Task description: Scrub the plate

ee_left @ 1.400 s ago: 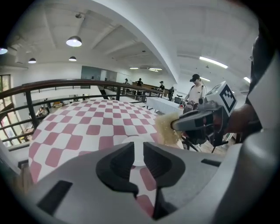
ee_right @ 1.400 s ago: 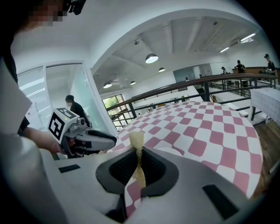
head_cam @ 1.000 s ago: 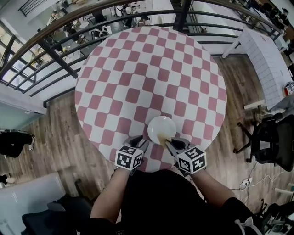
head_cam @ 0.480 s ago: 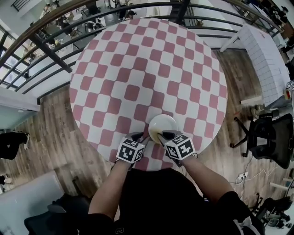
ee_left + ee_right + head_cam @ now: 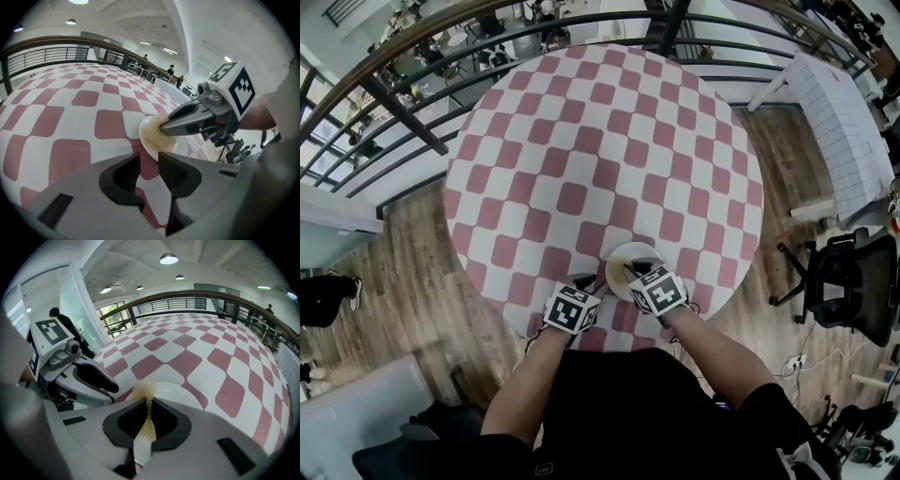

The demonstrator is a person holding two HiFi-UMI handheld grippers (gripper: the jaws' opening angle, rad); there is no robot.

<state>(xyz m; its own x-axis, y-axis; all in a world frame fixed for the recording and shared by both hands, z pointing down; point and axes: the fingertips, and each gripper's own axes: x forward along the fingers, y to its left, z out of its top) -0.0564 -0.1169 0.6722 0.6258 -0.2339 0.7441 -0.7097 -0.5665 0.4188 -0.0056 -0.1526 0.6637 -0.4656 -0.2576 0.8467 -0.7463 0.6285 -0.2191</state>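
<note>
A white plate sits on the red-and-white checkered table near its front edge. My right gripper is shut on a yellowish sponge and presses it onto the plate's near-left part, which looks wet and yellowish. In the right gripper view the sponge runs back between the jaws, over the plate. My left gripper rests at the plate's left rim with a narrow empty gap between its jaws. The left gripper view shows its tips just short of the plate, with the right gripper above.
A dark metal railing curves round the table's far side. Wooden floor surrounds the table. A black office chair stands to the right. A white tiled block is at the far right.
The right gripper has moved left and forward across the plate with the sponge. The left gripper has stayed at the plate's left rim.
</note>
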